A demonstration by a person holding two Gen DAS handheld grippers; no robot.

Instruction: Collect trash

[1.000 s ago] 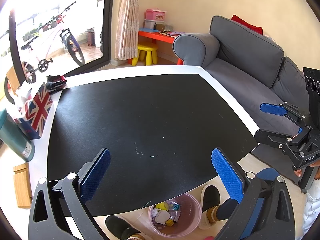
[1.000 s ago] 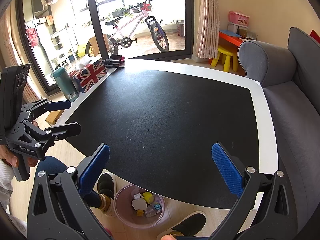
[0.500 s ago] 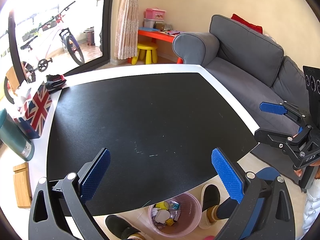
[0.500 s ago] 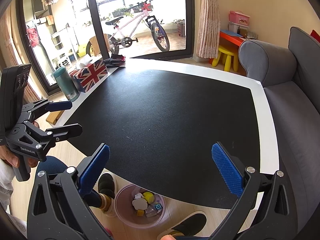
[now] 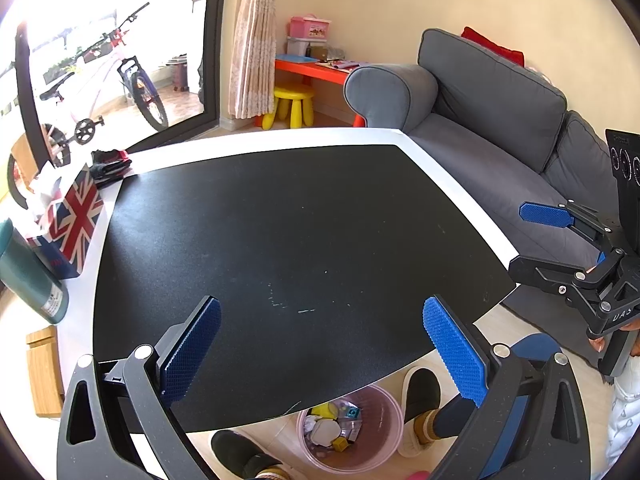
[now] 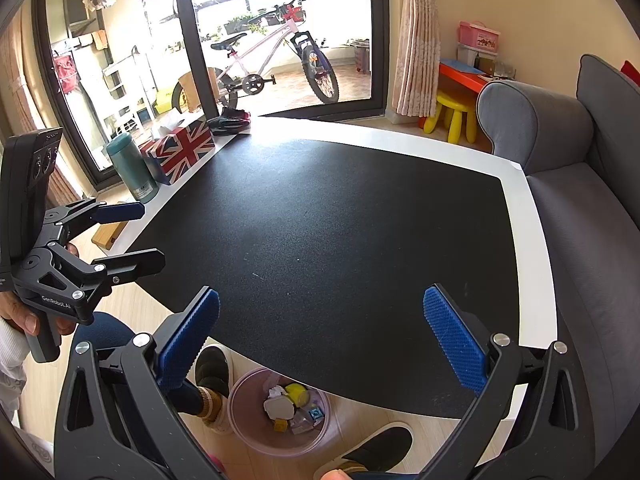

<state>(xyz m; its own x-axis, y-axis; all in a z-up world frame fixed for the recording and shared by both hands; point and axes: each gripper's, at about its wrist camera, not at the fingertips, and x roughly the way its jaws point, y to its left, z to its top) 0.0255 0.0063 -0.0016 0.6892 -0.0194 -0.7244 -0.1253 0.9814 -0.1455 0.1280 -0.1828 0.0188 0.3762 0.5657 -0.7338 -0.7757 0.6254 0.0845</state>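
Judging from the bin (image 5: 349, 432), already loaded with trash (image 6: 288, 406) on the floor under the mat's (image 5: 288, 240) near edge, collection looks finished; no scrap is seen on the mat. Left gripper (image 5: 320, 344) and right gripper (image 6: 320, 338) are held above that edge, spread and empty, so only withdrawal seems called for.

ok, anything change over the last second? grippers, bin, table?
Nothing visibly changed. Both grippers, left and right, stay open and empty over the table's near edge. The bin remains on the floor below, already holding scraps. No trash shows on the black mat. The flag box and bottle sit where they were.
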